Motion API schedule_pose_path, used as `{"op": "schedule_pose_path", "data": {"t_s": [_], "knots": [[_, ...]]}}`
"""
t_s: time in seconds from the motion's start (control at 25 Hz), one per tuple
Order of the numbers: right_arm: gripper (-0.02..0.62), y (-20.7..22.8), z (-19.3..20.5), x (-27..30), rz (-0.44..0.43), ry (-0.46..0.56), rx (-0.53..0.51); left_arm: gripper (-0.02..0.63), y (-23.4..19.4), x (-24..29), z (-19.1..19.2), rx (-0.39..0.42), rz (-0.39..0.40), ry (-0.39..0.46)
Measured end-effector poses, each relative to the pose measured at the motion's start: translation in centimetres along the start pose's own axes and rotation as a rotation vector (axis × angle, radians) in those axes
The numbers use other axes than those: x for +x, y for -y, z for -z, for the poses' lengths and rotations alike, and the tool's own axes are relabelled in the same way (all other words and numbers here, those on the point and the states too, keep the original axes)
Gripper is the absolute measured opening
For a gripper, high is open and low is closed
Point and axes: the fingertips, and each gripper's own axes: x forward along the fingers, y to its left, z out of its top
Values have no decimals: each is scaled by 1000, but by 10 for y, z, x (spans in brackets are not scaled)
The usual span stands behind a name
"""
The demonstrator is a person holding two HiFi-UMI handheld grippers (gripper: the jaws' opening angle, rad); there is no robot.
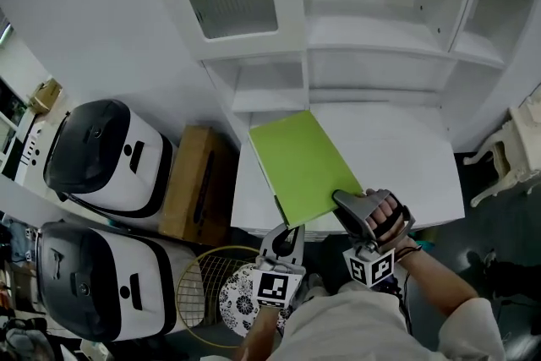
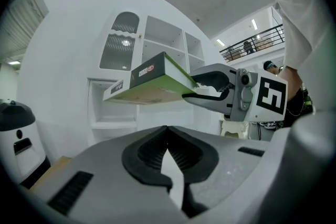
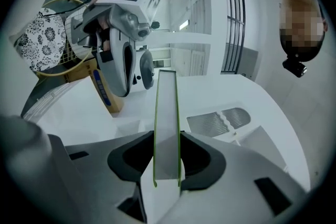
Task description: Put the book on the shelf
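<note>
The book (image 1: 300,165) is thin, with bright green covers and a white block of pages. A dark label is on its narrow side, seen in the left gripper view (image 2: 152,81). It is closed and held about level in the air. The right gripper (image 1: 342,200) clamps its near corner, with the pages between the jaws (image 3: 167,128). The shelf (image 1: 372,34) is white, with open compartments. The book is in front of them, not inside.
</note>
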Motion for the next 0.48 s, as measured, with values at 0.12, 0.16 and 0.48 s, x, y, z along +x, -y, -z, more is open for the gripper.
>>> {"op": "schedule_pose_path", "data": {"t_s": [0.12,0.16,0.48], "knots": [[156,-5,-1,13,0,13,-2,3,-10,2,8,9,-27,-14],[156,-6,-1,17,2,15,-3,3,-13,2,11,8,-34,-25],[156,-14,4,55,22,2,-22,3,-30,12,23,-2,-51,-34]]}}
